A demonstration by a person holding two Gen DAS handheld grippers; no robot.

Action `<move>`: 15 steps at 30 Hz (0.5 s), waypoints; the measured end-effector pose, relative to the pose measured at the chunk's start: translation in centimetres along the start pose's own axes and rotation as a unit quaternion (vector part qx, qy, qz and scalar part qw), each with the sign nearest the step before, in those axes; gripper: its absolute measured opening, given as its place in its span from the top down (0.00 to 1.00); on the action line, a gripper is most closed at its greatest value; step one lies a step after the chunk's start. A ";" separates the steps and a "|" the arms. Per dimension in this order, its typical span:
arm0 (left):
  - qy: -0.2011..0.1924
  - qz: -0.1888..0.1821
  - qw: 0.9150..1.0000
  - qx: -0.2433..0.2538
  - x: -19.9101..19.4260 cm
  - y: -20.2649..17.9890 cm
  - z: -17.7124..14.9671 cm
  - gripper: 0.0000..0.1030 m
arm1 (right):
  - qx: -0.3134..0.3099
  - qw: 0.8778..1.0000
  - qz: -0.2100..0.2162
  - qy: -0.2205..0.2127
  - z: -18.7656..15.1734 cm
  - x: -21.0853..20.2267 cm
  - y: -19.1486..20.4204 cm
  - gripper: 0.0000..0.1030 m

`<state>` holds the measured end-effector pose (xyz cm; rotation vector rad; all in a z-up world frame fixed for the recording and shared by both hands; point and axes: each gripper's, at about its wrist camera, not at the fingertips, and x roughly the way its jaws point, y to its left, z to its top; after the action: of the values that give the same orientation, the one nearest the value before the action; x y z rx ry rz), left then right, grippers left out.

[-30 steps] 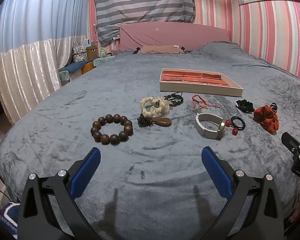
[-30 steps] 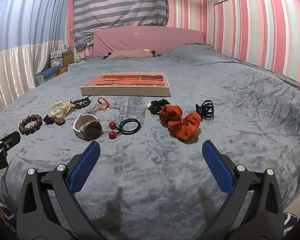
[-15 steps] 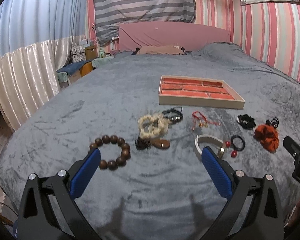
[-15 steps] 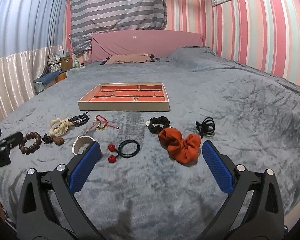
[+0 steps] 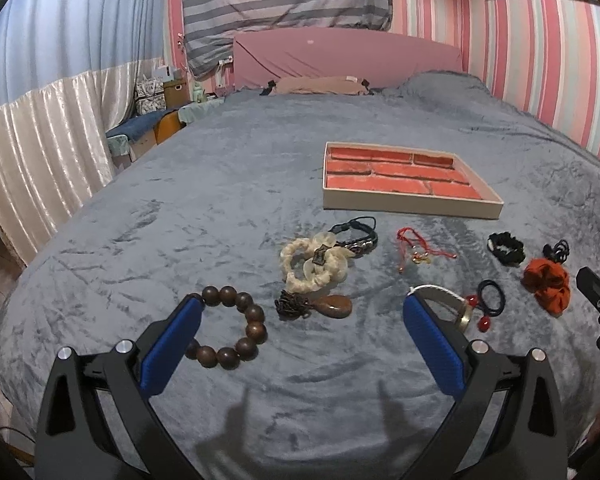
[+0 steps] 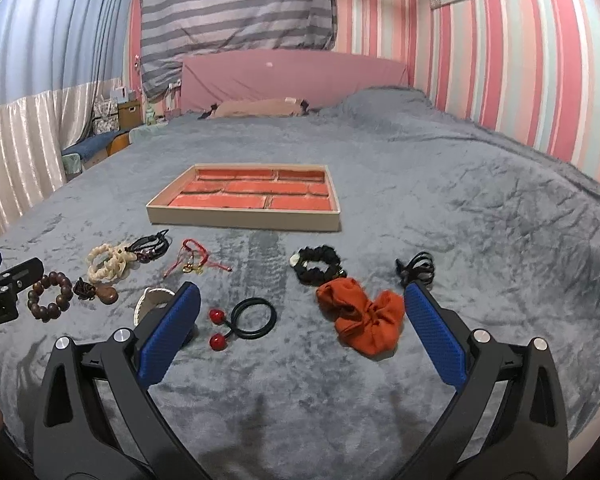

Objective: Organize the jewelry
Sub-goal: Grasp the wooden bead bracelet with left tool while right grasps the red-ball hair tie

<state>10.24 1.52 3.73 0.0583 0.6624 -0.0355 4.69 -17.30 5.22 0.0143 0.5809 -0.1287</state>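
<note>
Your left gripper (image 5: 300, 308) and right gripper (image 6: 302, 300) both hover with jaws spread wide, holding nothing, above jewelry scattered on the bed (image 6: 480, 220) before the tray (image 6: 244, 216).

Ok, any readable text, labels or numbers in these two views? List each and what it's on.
No text reads clearly anywhere.
left gripper: small white print on its black body, too blurred to read.
jewelry tray: no markings visible.
boxes beside the bed: too small to tell.
</note>
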 end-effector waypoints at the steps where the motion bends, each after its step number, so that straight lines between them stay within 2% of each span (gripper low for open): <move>1: 0.004 0.000 1.000 0.001 0.3 0.2 0.0 0.04 | -0.001 1.000 0.002 0.005 0.0 0.3 0.1 0.04; 7: 0.008 0.010 1.000 0.006 1.0 1.6 0.2 0.04 | 0.008 1.000 0.017 0.022 0.2 1.7 0.5 0.04; 15: 0.006 0.028 0.999 -0.020 1.9 6.1 0.4 0.04 | -0.007 0.999 -0.009 0.046 0.0 3.1 0.5 0.04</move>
<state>12.29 7.59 3.14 0.0375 0.6721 0.0323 7.27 -17.16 3.52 0.0019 0.6737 -0.1414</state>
